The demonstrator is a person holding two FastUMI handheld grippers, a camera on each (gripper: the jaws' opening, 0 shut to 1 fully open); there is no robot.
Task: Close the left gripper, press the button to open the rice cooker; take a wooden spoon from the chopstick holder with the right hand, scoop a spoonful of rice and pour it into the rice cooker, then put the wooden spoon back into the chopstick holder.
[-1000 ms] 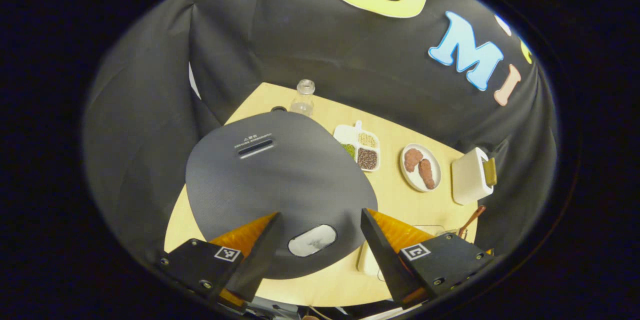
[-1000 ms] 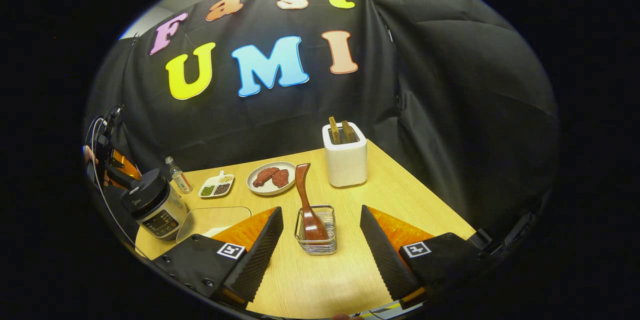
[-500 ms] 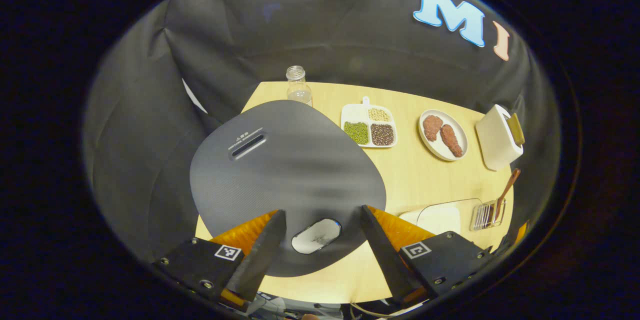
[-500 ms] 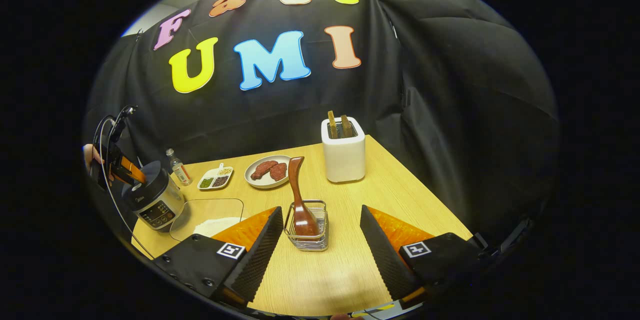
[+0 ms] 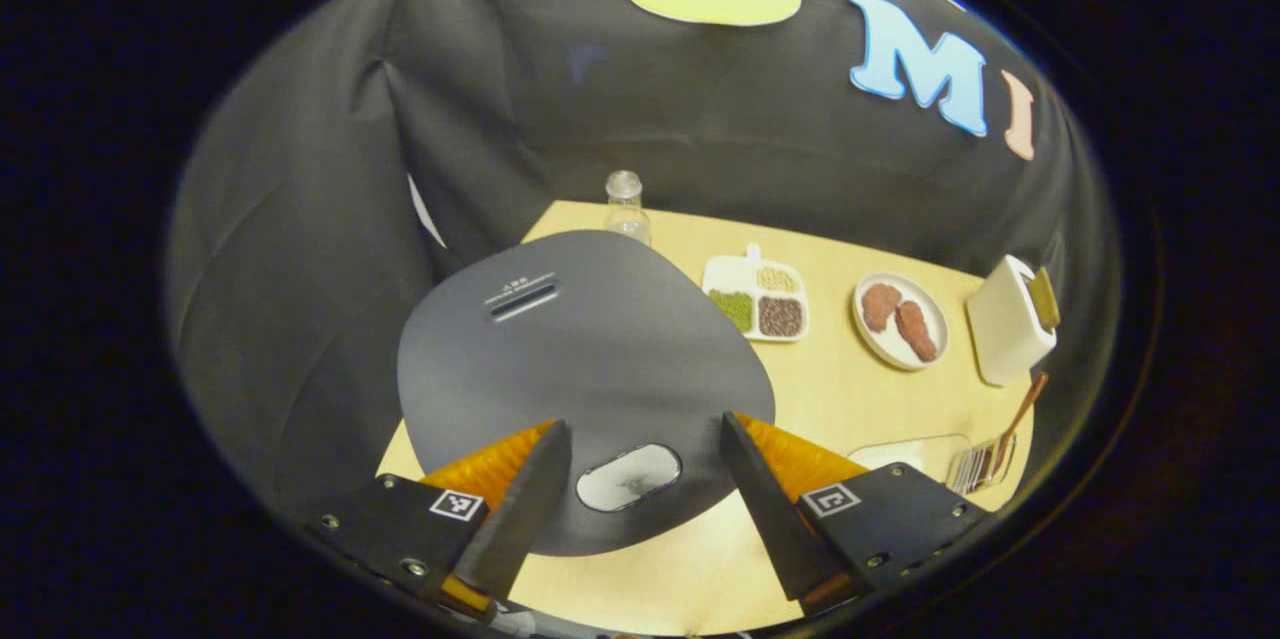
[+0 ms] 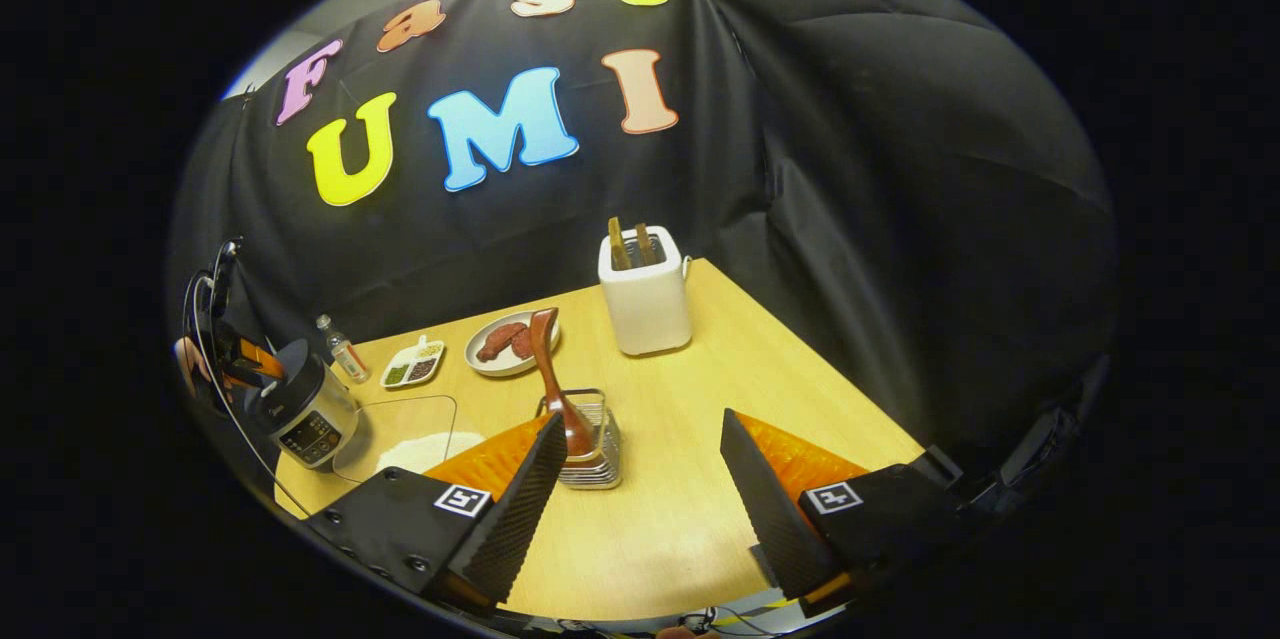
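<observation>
The left gripper [image 5: 645, 479] hangs over the one rice cooker [image 5: 585, 369], its two fingers spread wide and holding nothing; between their tips lies the cooker's single pale oval button [image 5: 628, 477] on the closed dark lid. Beyond the lid stands one clear bottle [image 5: 626, 206]. To the right of this gripper, one divided tray [image 5: 758, 297] carries three heaps of grains, one plate [image 5: 897, 320] carries two brown pieces, and one white toaster [image 5: 1010, 334] stands further right. The right gripper [image 6: 640, 499] also has its two fingers wide apart and empty above the wooden table [image 6: 760, 389]. Just ahead of its left finger sits one wire chopstick holder [image 6: 592, 434] with one wooden spoon [image 6: 555, 374] standing in it, handle tilted left. To this gripper's left, a clear tray of white rice [image 6: 415, 444] rests on the table beside the cooker. The toaster, seen ahead of this gripper, holds two slices of toast [image 6: 630, 244].
</observation>
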